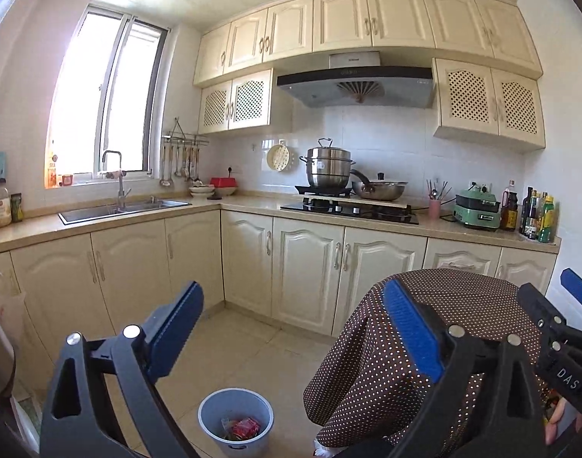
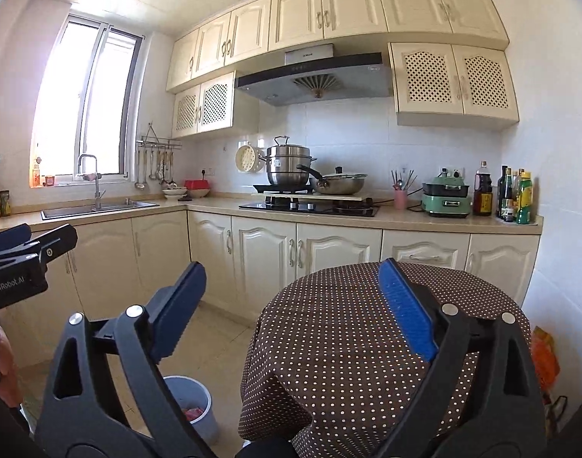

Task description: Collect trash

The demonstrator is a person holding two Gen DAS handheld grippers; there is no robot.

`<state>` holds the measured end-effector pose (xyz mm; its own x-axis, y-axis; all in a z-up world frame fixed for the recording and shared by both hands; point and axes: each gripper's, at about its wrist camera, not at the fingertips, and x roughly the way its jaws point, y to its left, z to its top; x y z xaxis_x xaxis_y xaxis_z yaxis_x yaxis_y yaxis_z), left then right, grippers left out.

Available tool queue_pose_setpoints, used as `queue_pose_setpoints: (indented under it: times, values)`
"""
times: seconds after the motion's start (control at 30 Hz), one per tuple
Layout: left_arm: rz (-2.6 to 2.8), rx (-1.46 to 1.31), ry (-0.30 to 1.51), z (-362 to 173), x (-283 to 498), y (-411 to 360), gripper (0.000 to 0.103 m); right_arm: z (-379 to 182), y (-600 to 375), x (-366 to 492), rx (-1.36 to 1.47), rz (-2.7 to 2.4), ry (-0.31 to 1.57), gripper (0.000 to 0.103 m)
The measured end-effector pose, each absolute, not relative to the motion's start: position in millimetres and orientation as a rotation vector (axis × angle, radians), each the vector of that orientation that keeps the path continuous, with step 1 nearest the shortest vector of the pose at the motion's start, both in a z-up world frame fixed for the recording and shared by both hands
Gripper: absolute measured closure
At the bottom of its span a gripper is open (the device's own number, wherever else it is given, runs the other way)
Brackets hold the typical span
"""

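Trash (image 1: 242, 428), red and crumpled, fills grey bin (image 1: 235, 400); both grippers gape wide, empty.

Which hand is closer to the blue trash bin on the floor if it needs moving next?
Probably the left. The left gripper, open and empty, has the trash bin right below its fingers. For the right gripper, also open and empty, the bin sits off to its left, half hidden behind a finger, beside the polka-dot table.

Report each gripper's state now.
Left gripper: open, holding nothing.
Right gripper: open, holding nothing.
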<state>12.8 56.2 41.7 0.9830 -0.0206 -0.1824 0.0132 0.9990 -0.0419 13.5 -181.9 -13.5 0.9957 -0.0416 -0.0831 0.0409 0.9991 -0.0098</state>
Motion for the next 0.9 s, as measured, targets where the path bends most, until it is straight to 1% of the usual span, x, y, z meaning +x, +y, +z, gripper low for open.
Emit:
queue_pose_setpoints:
  times: [0.33,0.9]
  values:
    - [-0.029,-0.001,0.188,48.2,2.3,41.7,0.009,-15.1,-190.6,10.5,-0.001,-0.044,0.082,0.012]
    - [-0.041,0.002,0.196,43.0,-0.9,39.6,0.009,-15.0,-196.7,7.6,0.013,-0.037,0.076,0.011]
